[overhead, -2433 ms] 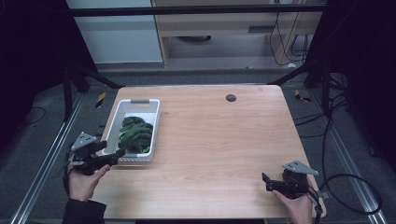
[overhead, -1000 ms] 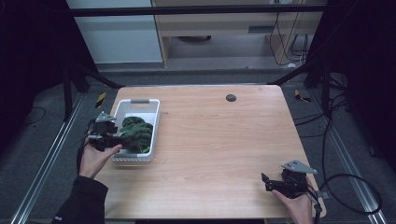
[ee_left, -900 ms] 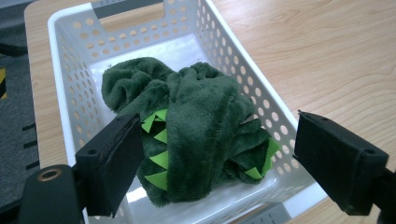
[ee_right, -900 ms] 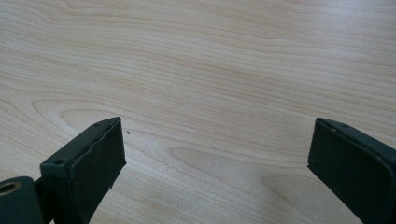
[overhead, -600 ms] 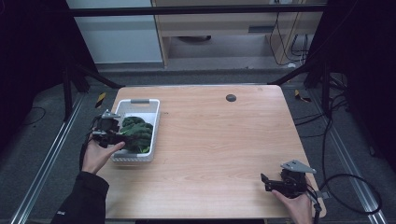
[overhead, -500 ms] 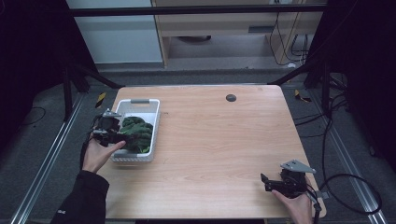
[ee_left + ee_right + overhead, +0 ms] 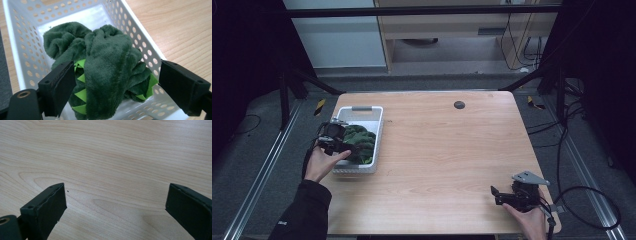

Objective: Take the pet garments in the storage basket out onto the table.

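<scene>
While basket walls point(image 7: 140, 42) flank plush toy point(image 7: 107, 72).

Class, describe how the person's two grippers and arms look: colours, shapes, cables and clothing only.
Both grippers are black, each with two flat, blocky jaws bearing small screw holes. The right gripper carries a grey three-cornered plate on top and trails a black cable. The left gripper is black too, its arm in a dark sleeve.
</scene>
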`<state>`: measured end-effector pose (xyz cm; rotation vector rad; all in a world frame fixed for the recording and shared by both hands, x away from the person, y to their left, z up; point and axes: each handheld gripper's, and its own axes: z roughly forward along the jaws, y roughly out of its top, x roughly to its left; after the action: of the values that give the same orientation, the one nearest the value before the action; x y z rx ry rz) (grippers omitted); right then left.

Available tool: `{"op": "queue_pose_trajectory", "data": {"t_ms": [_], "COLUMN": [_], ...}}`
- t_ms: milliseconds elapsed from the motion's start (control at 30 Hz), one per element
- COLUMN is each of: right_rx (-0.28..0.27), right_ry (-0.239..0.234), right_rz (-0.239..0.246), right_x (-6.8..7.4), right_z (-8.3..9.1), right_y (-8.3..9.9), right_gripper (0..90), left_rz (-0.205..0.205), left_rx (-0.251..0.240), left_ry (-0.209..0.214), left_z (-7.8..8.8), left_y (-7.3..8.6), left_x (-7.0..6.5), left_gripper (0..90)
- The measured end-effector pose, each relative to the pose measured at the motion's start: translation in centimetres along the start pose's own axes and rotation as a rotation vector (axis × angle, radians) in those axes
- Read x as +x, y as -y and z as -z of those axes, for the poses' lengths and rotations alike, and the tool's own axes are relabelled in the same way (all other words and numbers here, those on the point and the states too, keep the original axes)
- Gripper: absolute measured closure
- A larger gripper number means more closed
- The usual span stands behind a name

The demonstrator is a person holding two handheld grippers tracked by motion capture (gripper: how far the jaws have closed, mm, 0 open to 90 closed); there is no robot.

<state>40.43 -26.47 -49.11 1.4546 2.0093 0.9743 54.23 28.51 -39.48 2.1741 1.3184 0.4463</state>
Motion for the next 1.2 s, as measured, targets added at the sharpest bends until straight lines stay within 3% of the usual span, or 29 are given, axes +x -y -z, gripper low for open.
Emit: {"op": "queue_pose_trajectory", "data": {"t_ms": [767, 967, 1200], "right_rx": [0.017, 0.018, 0.028], "right_ry": [-0.004, -0.001, -0.002], "right_rz": [0.018, 0.026, 0.028], "right_x": [0.0, 0.1, 0.1], "right_z": [-0.3, -0.3, -0.4], "right_y": [0.0, 0.0, 0.0], "right_gripper": [2.6, 2.5, 2.4], "left_rz": [0.017, 0.016, 0.012], "left_rx": [0.086, 0.113, 0.144], "left_ry": [-0.010, -0.013, -0.002], "left_z": [-2.6, -3.5, -3.9], "left_y": [-0.2, 0.1, 0.2], "left_x": [0.6, 0.7, 0.8], "left_gripper": [15.3, 20.8, 35.8]}}
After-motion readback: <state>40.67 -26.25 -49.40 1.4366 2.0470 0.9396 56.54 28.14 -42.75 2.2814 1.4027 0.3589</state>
